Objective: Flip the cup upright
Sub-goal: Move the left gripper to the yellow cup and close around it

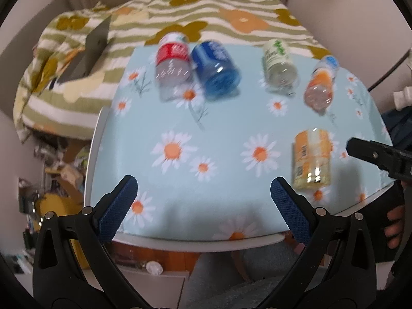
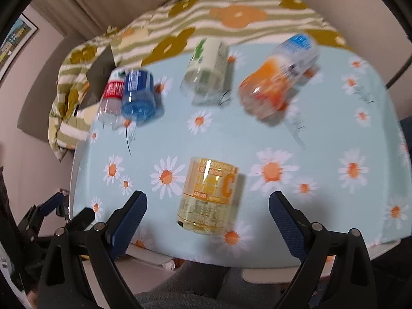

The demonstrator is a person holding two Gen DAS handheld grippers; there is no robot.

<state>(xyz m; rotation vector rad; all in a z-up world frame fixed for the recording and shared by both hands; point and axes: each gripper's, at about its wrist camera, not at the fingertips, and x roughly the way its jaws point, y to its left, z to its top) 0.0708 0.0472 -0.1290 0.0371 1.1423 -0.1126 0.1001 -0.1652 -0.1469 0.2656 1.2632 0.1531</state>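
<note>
A yellow cup with an orange "C" label (image 2: pixel 209 197) lies on its side on the daisy-print table (image 2: pixel 322 139), near the front edge; it also shows in the left wrist view (image 1: pixel 312 158). My right gripper (image 2: pixel 206 217) is open and empty, its jaws standing to either side of the cup's near end without touching it. My left gripper (image 1: pixel 203 203) is open and empty over the table's front edge, left of the cup. The right gripper's black body (image 1: pixel 381 157) shows at the right edge of the left wrist view.
Several more cut-bottle cups lie on their sides at the back: red (image 1: pixel 173 64), blue (image 1: pixel 215 69), white-green (image 1: pixel 279 65), orange (image 1: pixel 322 87). A striped flowered blanket (image 1: pixel 206 13) and a grey laptop (image 1: pixel 87 51) lie behind the table. Floor clutter sits at the left.
</note>
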